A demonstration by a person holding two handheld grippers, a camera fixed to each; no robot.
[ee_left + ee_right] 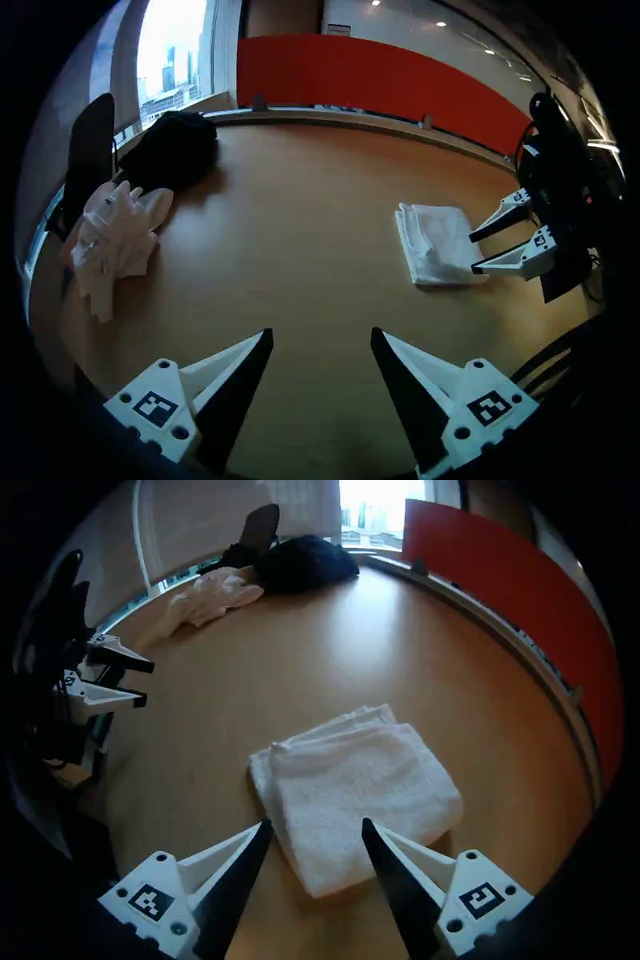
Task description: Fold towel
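Observation:
A white towel (364, 792) lies folded into a thick rectangle on the wooden table (320, 664). My right gripper (314, 826) is open just above the towel's near edge, its fingers spread over the cloth without pinching it. In the left gripper view the same towel (436, 240) rests at the table's right side, with the right gripper (478, 252) beside it, open. My left gripper (322, 336) hovers open over bare wood (304, 232), nothing between its fingers. In the right gripper view the left gripper (144, 682) shows far off at the left table edge.
A crumpled pile of pale cloth (116, 232) and a black bag (172, 148) lie at the far left of the table by the window. A red partition (376, 80) runs along the back edge. A dark chair back (88, 156) stands at the left.

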